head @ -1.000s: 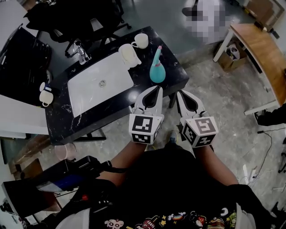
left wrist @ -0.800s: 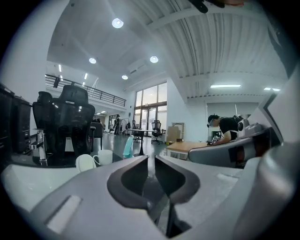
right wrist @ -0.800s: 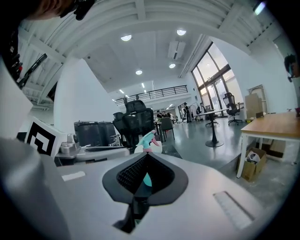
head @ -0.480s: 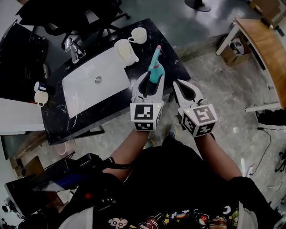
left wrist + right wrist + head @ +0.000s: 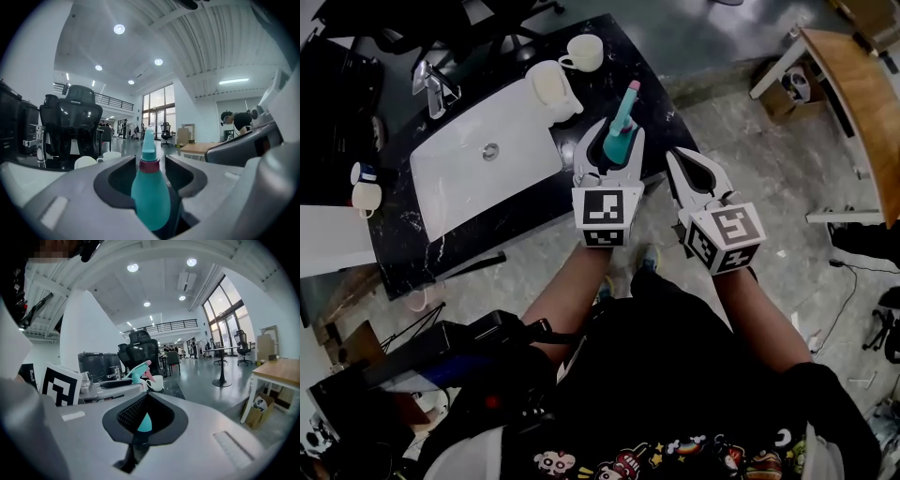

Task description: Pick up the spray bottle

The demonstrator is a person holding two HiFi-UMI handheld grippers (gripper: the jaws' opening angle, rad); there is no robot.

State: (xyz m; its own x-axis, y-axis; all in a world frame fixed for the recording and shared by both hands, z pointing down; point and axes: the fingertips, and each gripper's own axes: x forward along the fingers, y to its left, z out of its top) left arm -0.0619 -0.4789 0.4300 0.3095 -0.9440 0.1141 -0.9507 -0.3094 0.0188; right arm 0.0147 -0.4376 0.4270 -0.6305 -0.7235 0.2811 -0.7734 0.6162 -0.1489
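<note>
The teal plastic spray bottle with the pink-tipped nozzle (image 5: 150, 194) stands upright near the front corner of the black marble counter (image 5: 412, 248), at about 3 o'clock from the white rectangular sink (image 5: 459, 183). The left tongs (image 5: 610, 148) are spread and straddle the bottle's rounded belly, one on each side, low down where the body is widest, I'd guess so the grip won't slide up the narrow neck. I see no sure squeeze yet. The right tongs (image 5: 675, 157) hang at 4 o'clock from the bottle, off the counter edge, pressed together on nothing; they look parked out of the way. The white ceramic jug (image 5: 551, 89) at 11 o'clock is near enough to mind when lifting
</note>
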